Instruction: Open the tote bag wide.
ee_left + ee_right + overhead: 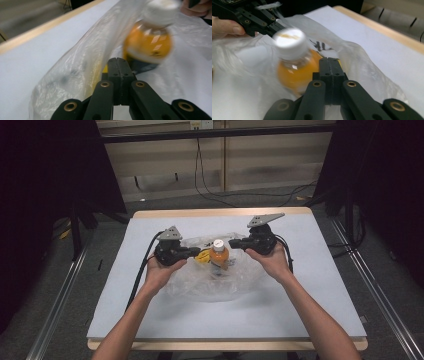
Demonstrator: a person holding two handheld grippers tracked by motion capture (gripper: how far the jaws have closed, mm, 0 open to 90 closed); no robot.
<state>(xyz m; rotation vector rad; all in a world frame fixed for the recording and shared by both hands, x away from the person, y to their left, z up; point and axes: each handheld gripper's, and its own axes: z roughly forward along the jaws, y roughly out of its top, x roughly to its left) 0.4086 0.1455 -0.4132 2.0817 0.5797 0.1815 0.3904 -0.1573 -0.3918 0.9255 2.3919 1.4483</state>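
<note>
So at this point both grippers were clamped on the clear plastic bag (215,275) mid-table, left gripper (196,252) pinching the film at about 9 o'clock of the orange bottle (219,255) and right gripper (235,246) at about 2 o'clock, jaws pressed together on both. The white-capped bottle stood inside the bag between them. Looked like the bagging step to me; next move probably needs both hands lifting the bag mouth evenly, or the bottle tips.
</note>
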